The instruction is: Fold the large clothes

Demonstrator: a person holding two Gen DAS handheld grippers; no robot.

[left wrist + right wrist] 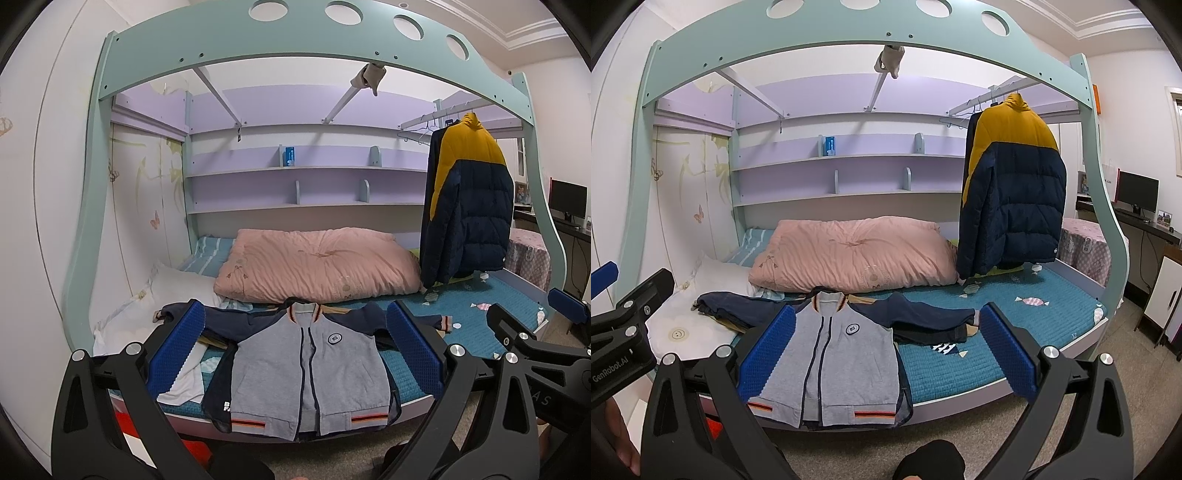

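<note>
A grey jacket [295, 373] with navy sleeves, a zip front and a round chest badge lies spread face up at the near edge of the bed, sleeves out to both sides; in the right wrist view the jacket [831, 365] sits left of centre. Other dark clothes lie under it. My left gripper [295, 354] is open, held in the air in front of the bed with the jacket seen between its blue pads. My right gripper [886, 354] is open too, empty, a little to the right. Neither touches the cloth.
The bed's teal mattress cover [1015, 321] has a pink folded quilt [317, 266] at the back and a white pillow [683, 325] on the left. A yellow and navy puffer coat [1012, 192] hangs at right from a rail. The mint bunk frame [258, 40] arches overhead. A desk with monitor [1137, 194] stands right.
</note>
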